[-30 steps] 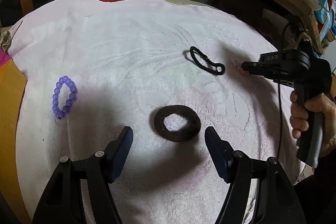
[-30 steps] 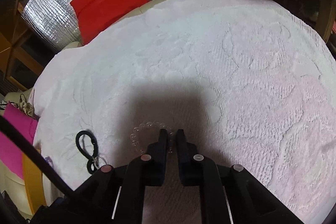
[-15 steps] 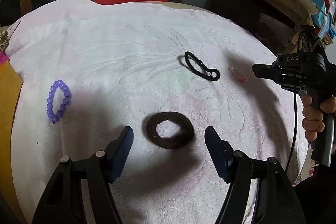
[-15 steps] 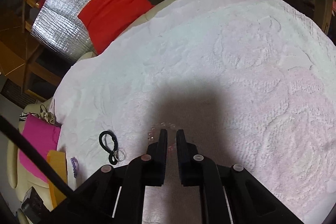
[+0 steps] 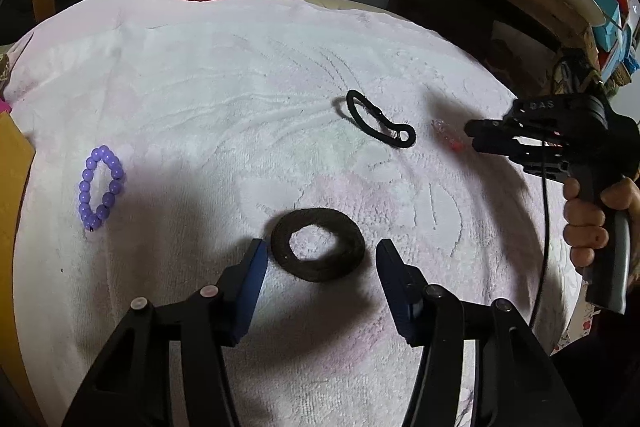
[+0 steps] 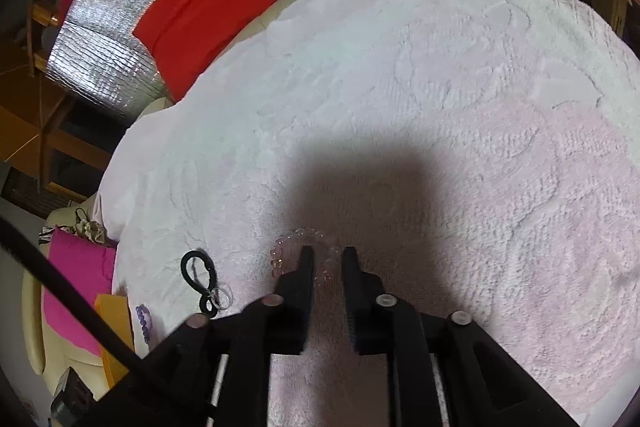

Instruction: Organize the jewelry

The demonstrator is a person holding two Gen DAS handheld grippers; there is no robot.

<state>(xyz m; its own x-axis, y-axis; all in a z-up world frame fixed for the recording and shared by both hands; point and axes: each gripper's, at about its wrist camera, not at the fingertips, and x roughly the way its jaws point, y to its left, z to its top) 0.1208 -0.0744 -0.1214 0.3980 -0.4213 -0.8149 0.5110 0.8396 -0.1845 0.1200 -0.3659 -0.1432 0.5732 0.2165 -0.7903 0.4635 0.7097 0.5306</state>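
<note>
- Step in hand, judged from the layout: you are taking up pieces one by one from the white towel [image 5: 224, 99].
- Left gripper [image 5: 320, 259]: the jaws stand apart and have just been closing. The brown hair tie [image 5: 318, 245] lies flat between them; the pads do not press on it.
- Right gripper [image 6: 328, 259]: the jaws have just been opening and now show a narrow gap. The clear bead bracelet [image 6: 280, 251] lies on the towel around the fingertips, one strand in the gap; nothing is clamped.
- Not yet handled: the purple bead bracelet [image 5: 100, 187] lies well apart to the left, and the black elastic loop [image 5: 378, 125] lies between the two grippers, toward the far side.
- Next move, left: lower until the pads flank the tie's band, then close. The soft ring is likely to flatten, so grip one side of the band.
- Next move, right: confirm the bracelet lies free, then withdraw. No tray or box is in view.
</note>
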